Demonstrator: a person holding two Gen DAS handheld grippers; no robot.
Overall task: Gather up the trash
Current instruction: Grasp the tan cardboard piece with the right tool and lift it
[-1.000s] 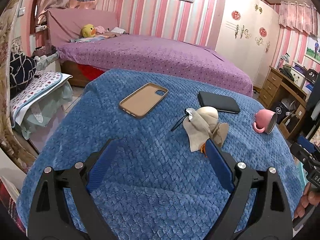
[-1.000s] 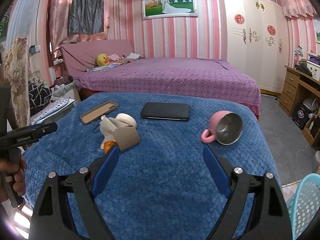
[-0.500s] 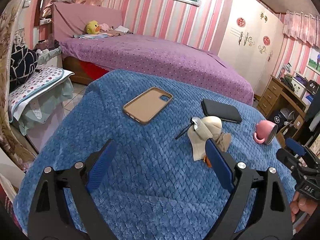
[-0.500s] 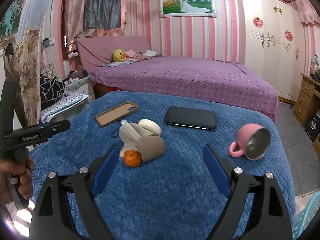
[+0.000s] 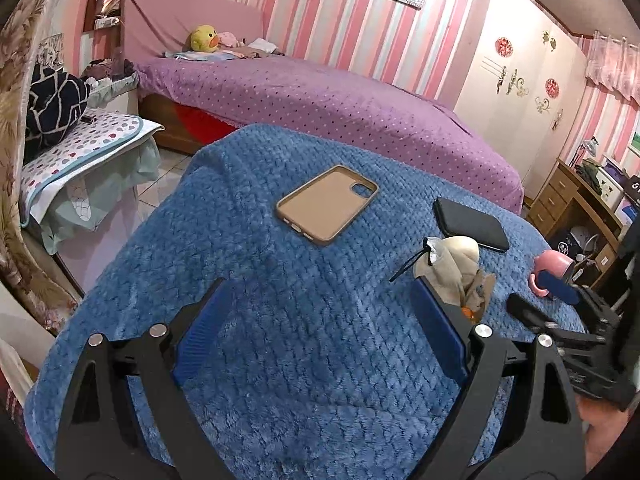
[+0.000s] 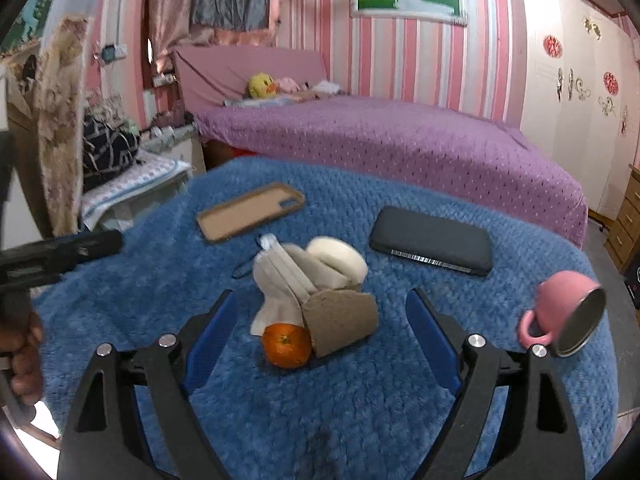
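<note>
While both grippers hover over the blue blanket point(image 6: 360, 420), the trash sits as one small heap near its middle: a crumpled beige wrapper point(image 6: 296, 276), a torn piece of brown cardboard point(image 6: 340, 320) and a small orange point(image 6: 287, 344) touching its near edge. From the right gripper point(image 6: 320, 336), the heap lies straight ahead, the orange almost centred between the jaws, which stand wide apart with nothing in them. The heap's long axis runs away from that gripper, roughly along its pointing line, so the jaws would straddle it across the narrow way. The left gripper point(image 5: 320, 328), jaws likewise apart and empty, has the heap off beyond its right finger, so the right hand looks better placed
</note>
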